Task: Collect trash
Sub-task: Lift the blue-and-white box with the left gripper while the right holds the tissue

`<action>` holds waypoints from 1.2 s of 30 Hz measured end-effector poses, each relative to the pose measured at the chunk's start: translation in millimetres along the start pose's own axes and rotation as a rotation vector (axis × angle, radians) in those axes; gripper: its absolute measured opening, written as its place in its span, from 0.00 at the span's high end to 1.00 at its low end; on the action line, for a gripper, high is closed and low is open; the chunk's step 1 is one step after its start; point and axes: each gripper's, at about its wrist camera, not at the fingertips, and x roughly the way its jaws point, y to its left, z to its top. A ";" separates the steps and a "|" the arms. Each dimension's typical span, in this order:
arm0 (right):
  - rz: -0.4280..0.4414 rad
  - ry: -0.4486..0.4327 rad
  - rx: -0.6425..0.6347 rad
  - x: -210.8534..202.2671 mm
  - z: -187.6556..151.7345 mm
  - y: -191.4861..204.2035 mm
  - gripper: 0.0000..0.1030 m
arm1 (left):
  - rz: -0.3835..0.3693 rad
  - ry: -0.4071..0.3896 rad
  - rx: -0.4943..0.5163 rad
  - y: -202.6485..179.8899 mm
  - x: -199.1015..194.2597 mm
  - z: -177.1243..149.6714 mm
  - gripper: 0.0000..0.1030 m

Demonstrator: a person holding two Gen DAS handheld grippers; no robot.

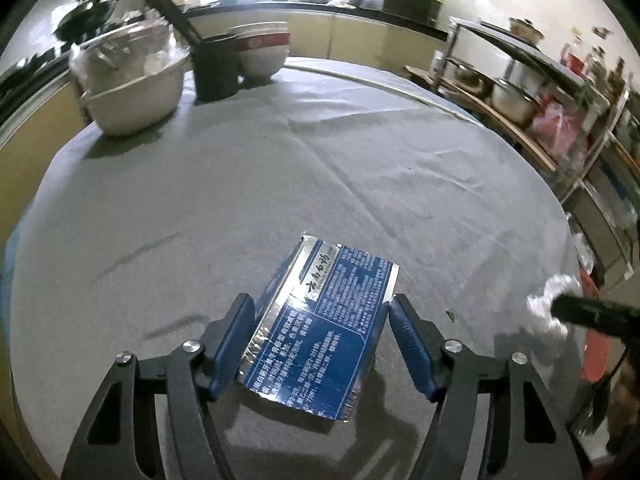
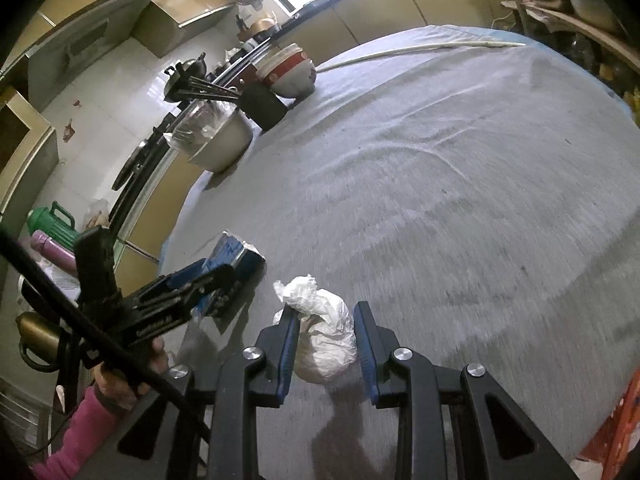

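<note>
A flattened blue and silver carton with white print lies on the grey tablecloth between the fingers of my left gripper. The jaws are open around it, both pads close to its sides. It also shows in the right wrist view, with the left gripper over it. A crumpled white paper wad lies between the fingers of my right gripper, which is open around it. The left pad touches the wad; the right pad stands slightly apart. The wad appears blurred at the right edge of the left view.
At the table's far left stand a metal bowl holding plastic, a dark cup of chopsticks and stacked red-rimmed bowls. A shelf with steel pots stands to the right. A red object sits at the near right edge.
</note>
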 end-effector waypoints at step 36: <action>-0.009 -0.026 0.026 -13.9 -27.9 -19.3 0.71 | 0.160 0.078 -0.059 -31.7 11.3 -12.5 0.26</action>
